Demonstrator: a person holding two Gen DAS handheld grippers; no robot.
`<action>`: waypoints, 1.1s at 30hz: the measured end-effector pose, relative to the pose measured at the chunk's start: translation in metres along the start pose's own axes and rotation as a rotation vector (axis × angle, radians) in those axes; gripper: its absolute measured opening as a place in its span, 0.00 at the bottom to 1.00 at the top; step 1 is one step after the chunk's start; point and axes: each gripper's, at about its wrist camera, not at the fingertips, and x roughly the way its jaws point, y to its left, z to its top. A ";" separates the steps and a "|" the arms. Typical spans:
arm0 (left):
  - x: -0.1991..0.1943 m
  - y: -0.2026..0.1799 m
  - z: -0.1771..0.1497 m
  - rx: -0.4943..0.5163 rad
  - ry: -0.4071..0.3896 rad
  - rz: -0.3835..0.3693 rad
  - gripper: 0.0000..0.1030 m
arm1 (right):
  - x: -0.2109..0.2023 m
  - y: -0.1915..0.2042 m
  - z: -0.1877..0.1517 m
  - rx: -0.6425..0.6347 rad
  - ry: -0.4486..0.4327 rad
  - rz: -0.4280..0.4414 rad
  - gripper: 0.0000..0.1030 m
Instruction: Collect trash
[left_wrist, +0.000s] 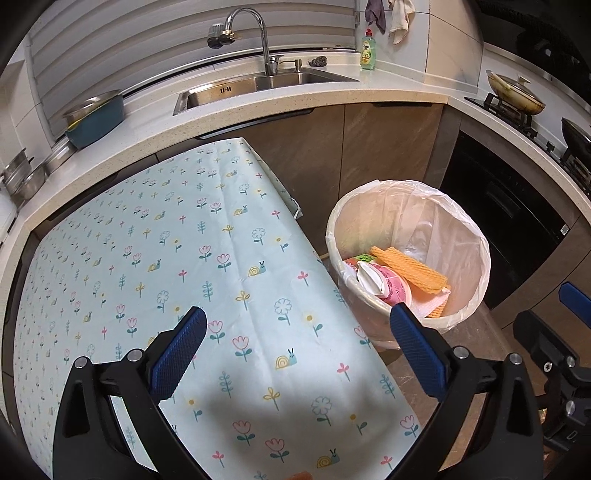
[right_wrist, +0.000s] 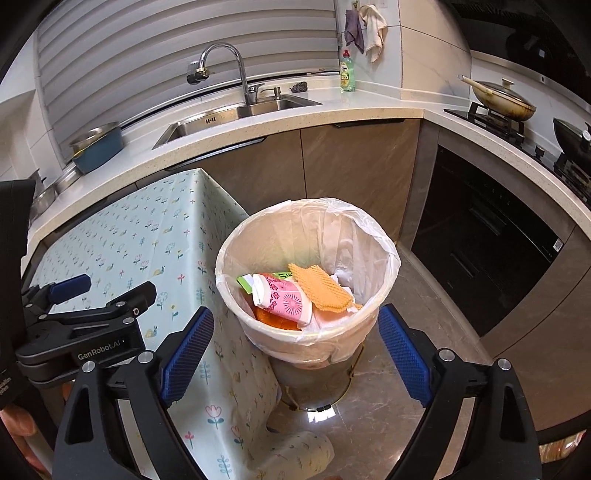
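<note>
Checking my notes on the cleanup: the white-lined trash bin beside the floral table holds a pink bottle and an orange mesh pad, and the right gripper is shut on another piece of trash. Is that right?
Not quite. The right gripper is open and holds nothing, as the right wrist view shows. The rest holds: the white-lined trash bin beside the floral-cloth table contains the pink bottle and the orange mesh pad.

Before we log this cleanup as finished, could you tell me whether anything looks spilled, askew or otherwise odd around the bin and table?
Nothing looks spilled. The trash lies inside the lined bin, and the tablecloth lies flat on top. The only slight oddity is the cloth's lower corner bunched on the floor beside the bin's base. Both tools, left and right, are open and hold nothing.
</note>
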 end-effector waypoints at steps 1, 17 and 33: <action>-0.002 0.000 -0.001 -0.003 -0.001 0.002 0.92 | -0.001 0.000 -0.001 -0.003 -0.005 0.000 0.91; -0.015 -0.001 -0.012 -0.034 -0.001 0.037 0.92 | -0.007 0.001 -0.011 -0.028 0.004 -0.005 0.94; -0.018 -0.009 -0.017 -0.025 0.001 0.046 0.92 | -0.011 0.008 -0.017 -0.061 -0.005 -0.009 0.94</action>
